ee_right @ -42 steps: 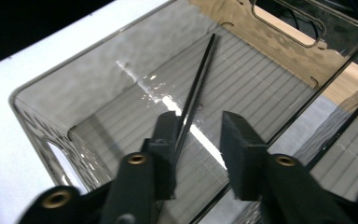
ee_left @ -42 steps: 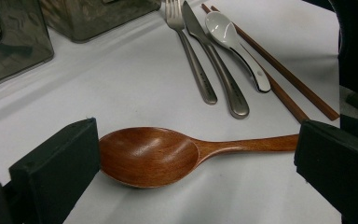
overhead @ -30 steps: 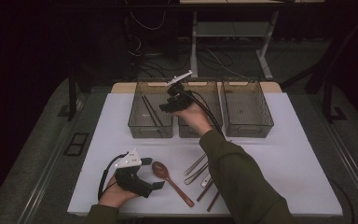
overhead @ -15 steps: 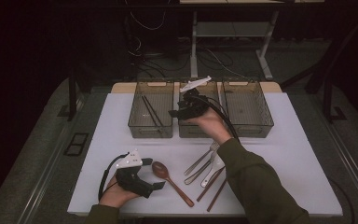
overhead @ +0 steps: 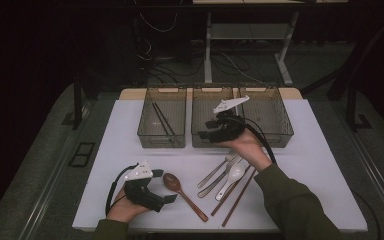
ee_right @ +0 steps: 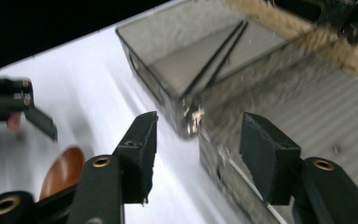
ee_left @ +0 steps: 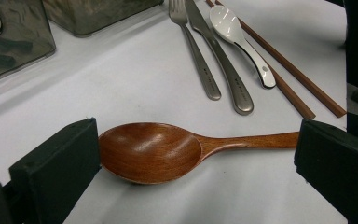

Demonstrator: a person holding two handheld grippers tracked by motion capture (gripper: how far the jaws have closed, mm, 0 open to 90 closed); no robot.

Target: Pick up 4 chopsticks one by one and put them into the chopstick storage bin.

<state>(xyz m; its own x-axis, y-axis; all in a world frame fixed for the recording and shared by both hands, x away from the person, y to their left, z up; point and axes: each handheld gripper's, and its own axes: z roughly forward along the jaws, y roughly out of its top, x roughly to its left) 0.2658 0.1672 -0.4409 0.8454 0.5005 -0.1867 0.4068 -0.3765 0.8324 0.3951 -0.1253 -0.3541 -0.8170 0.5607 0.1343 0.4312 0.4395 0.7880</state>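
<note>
My left gripper (overhead: 172, 199) rests low on the table, jaws wide apart around the wooden spoon (ee_left: 168, 151) — not pinching it; right gripper (overhead: 206, 135) held over the middle bin (overhead: 202, 95), jaws just closing, empty

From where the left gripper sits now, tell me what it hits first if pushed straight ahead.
The wooden spoon. It lies crosswise between the open jaws of the left gripper, bowl beside one jaw and handle reaching the other. Beyond it lie the metal cutlery and white spoon, though depth is uncertain.
</note>
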